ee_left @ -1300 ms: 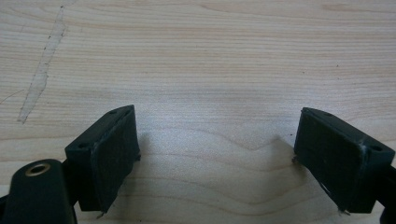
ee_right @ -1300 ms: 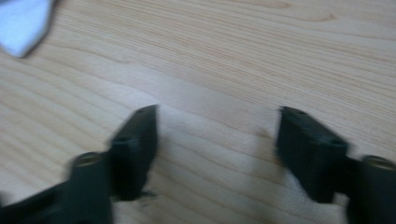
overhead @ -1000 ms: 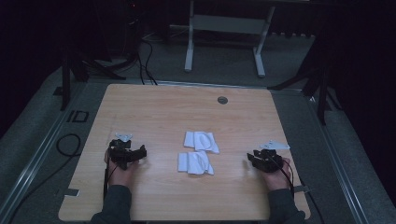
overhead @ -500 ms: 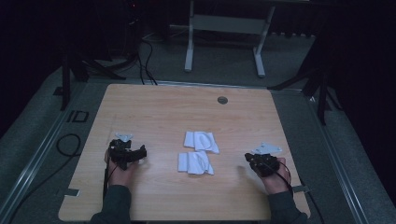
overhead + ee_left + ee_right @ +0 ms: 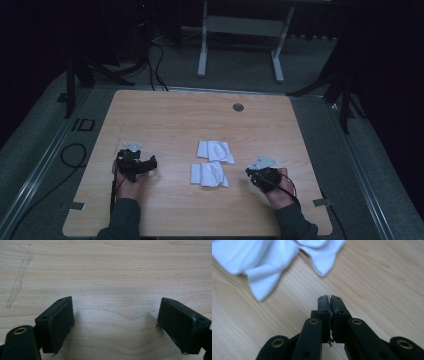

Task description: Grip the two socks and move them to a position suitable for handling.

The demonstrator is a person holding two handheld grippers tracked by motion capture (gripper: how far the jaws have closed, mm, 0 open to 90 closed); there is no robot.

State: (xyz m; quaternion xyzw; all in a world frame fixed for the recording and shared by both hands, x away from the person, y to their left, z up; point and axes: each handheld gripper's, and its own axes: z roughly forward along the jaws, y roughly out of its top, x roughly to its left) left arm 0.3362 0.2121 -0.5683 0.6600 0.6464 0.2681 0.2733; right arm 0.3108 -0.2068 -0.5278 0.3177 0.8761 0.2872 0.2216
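I am bringing my right fingers (image 5: pixel 329 298), pressed together and empty, toward the near white cloth (image 5: pixel 209 174) at table (image 5: pixel 165 115) centre. My left fingers (image 5: pixel 116 322) are resting wide open, empty. Next, I judge, they must open for an edge.

Two white cloths lie flat on the wooden table between the two grippers. The nearer cloth (image 5: pixel 209 174) is crumpled, with soft folds and loose corners, just beside the right gripper (image 5: pixel 248 172) on its inner side and not touching it. The farther cloth (image 5: pixel 215 151) lies just beyond it, folded flatter, well apart from the left gripper (image 5: pixel 151 162).
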